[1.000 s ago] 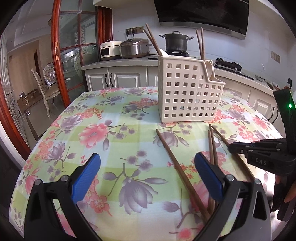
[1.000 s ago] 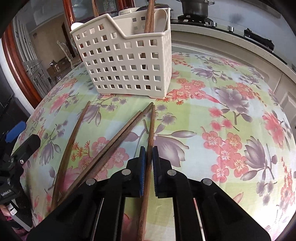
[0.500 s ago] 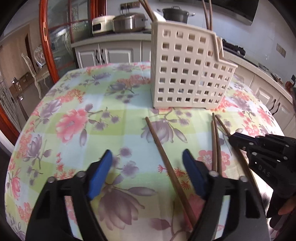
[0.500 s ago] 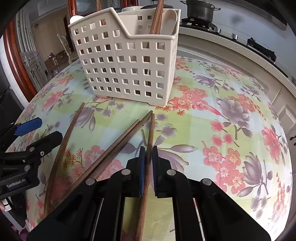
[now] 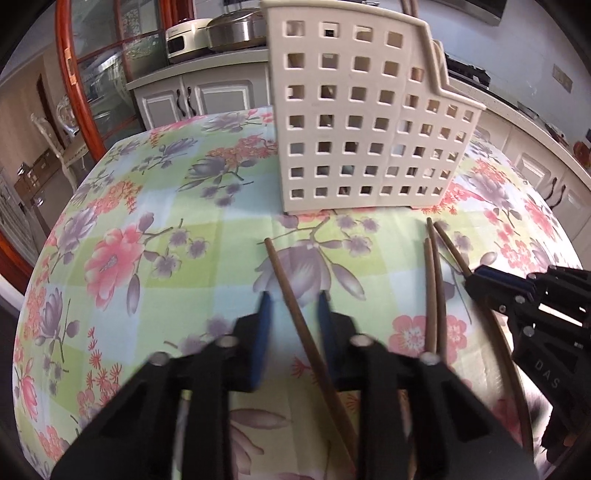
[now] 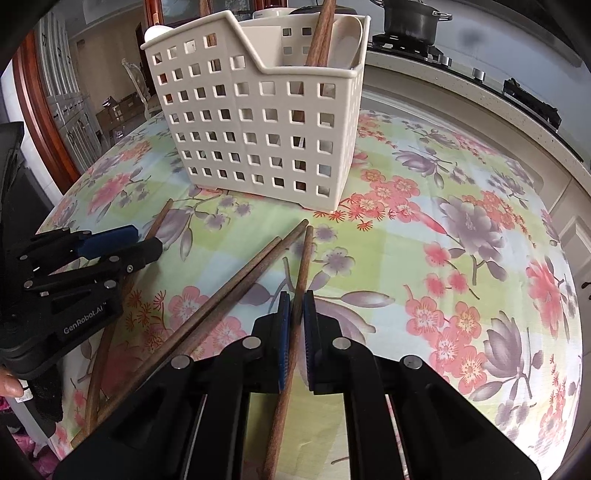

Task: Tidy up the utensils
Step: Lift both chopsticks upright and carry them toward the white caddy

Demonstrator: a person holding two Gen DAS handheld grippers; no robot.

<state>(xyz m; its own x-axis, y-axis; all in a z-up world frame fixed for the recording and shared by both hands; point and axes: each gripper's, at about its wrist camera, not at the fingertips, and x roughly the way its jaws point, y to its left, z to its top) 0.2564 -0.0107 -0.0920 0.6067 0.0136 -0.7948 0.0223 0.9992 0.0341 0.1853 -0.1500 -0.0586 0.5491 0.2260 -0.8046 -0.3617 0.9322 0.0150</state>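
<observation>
Chopsticks lie loose on the flowered tabletop [image 6: 461, 258]. One chopstick [image 6: 295, 306] is pinched by the right gripper [image 6: 294, 325]; a pair [image 6: 236, 288] lies just left of it. The left gripper [image 5: 293, 325] is closing around a single chopstick [image 5: 291, 302], pads not yet touching. Ahead of both stands the white perforated caddy [image 6: 258, 122], holding upright chopsticks [image 6: 319, 33] and a white spoon [image 6: 345, 40].
</observation>
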